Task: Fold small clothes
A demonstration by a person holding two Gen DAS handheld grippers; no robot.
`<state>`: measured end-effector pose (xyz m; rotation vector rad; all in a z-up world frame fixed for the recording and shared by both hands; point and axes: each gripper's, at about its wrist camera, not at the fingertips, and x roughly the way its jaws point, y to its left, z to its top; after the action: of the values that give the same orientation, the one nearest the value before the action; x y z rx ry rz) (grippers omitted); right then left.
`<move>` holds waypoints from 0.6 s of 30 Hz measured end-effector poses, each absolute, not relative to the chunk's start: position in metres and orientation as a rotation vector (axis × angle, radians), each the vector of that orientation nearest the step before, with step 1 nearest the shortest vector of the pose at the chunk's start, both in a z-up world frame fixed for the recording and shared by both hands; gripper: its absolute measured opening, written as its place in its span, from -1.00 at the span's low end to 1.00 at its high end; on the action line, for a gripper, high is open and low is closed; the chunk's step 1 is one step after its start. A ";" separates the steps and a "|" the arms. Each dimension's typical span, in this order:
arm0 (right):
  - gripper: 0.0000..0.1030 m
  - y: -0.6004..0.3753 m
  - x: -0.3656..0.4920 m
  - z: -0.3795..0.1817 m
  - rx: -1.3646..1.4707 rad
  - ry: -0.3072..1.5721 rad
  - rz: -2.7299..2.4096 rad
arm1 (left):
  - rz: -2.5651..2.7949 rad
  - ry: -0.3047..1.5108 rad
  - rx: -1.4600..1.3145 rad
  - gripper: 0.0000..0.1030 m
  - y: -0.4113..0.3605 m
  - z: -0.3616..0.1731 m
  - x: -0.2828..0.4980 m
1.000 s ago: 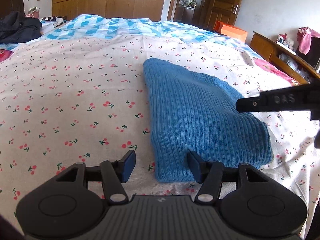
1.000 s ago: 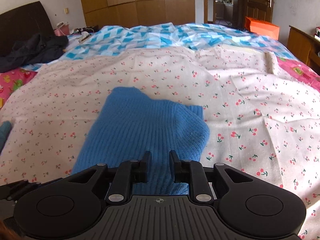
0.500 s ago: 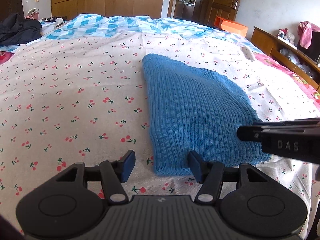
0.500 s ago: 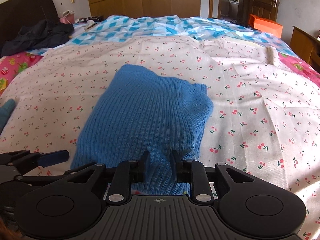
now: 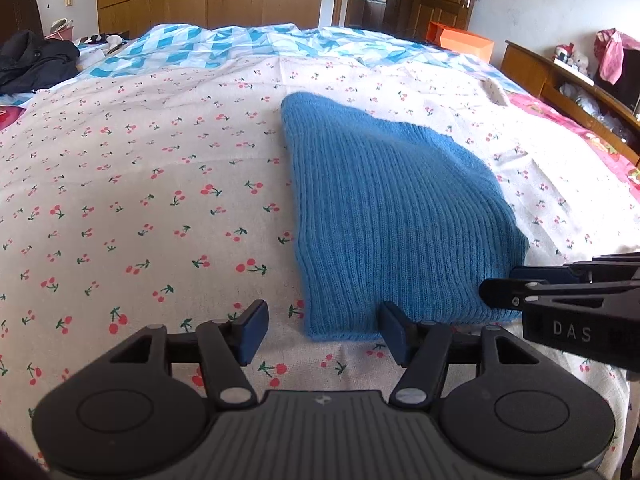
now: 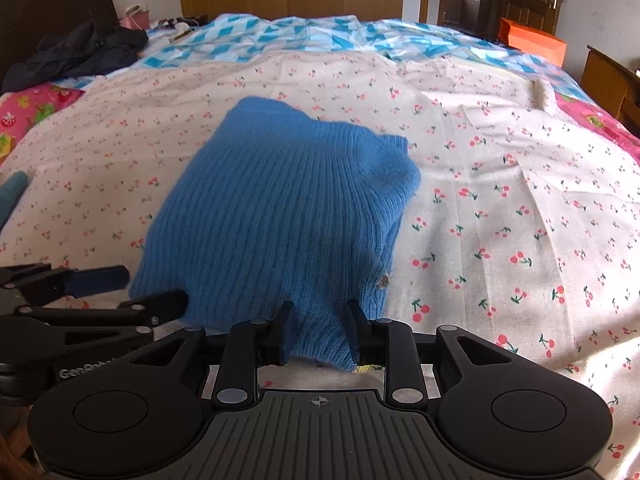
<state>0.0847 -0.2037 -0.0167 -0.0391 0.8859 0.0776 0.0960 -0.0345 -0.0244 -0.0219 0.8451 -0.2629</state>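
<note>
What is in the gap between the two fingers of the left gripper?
In the left wrist view, the left gripper straddles the near left corner of the blue knitted garment, with cherry-print sheet beside it. Nothing else lies there.

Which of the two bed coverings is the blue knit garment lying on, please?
The blue knit garment lies on the cream cherry-print sheet, not the blue-and-white checked cover, which lies farther back, toward the wardrobe.

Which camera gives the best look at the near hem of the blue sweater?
The left wrist view: the blue sweater lies nearly whole, its near hem running from the left gripper toward the right one. In the right wrist view the right gripper straddles and hides part of it.
</note>
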 end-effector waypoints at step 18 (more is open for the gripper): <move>-0.10 -0.259 0.068 0.002 0.297 0.755 0.092 | -0.258 0.756 -0.128 0.31 -0.012 -0.009 0.081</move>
<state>0.0680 -0.2587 0.0019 0.2969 0.7552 0.0924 0.0807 -0.0124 -0.0094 -0.1285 0.7557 -0.2582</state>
